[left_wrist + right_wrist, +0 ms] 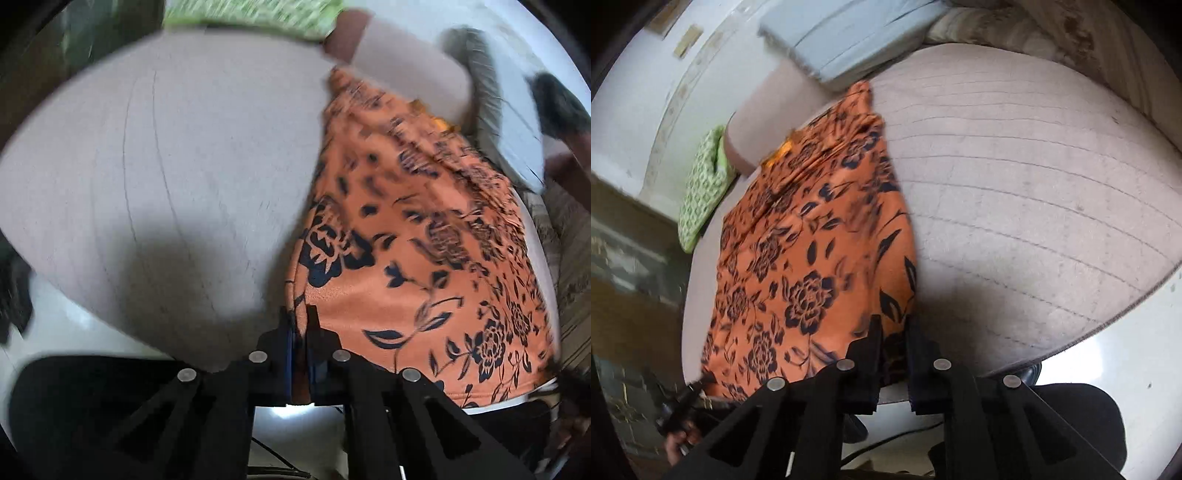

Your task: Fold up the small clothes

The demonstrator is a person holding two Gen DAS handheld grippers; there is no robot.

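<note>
Gripping the near edge of an orange flowered garment, the left gripper has its jaws pinched nearly shut on the cloth — the right gripper does likewise at the other near corner. The garment lies spread on a pale cushion, a green patterned cloth beyond it.

Bare mattress beside garment (pillows beyond)

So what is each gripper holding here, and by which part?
Both hold the orange floral garment by its near edge: the left gripper is shut on the near left corner, the right gripper on the near right corner.
</note>
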